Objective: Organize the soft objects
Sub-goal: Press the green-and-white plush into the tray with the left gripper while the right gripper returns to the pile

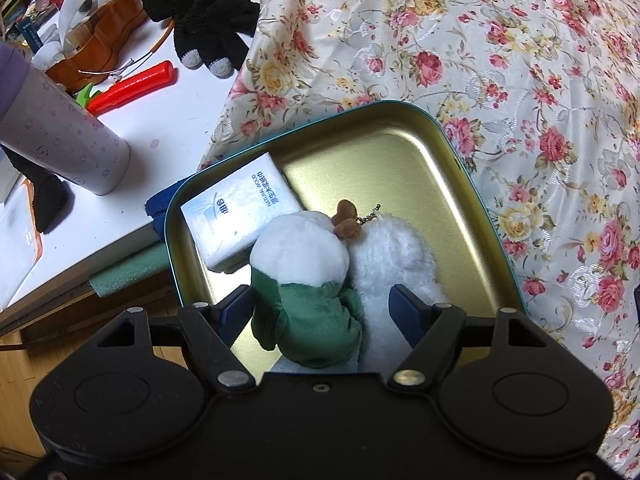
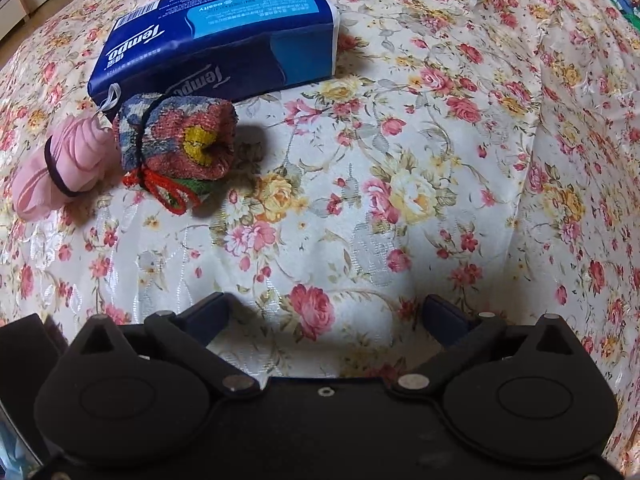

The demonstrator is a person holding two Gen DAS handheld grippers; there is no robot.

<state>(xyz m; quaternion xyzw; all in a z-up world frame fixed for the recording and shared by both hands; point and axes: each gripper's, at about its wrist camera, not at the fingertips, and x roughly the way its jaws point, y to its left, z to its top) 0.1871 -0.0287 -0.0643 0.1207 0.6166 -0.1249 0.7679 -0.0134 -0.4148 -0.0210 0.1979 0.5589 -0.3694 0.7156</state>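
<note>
Two plush toys [image 1: 320, 280], left claw [image 1: 320, 312] gripping

Bed's floral cover [image 2: 360, 200] carries my open tin [image 1: 460, 152], blue tissue pack [image 2: 224, 40], knitted roll [image 2: 180, 140], pink roll [image 2: 68, 160]. Worktop [image 1: 168, 128]: black glove [image 1: 204, 24], flask [image 1: 68, 136].

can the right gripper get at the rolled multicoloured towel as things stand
Probably yes. The right gripper stands open and empty over bare floral cloth, and nothing lies between it and the rolled towel. The pink bundle and blue tissue pack crowd its far sides only.
</note>
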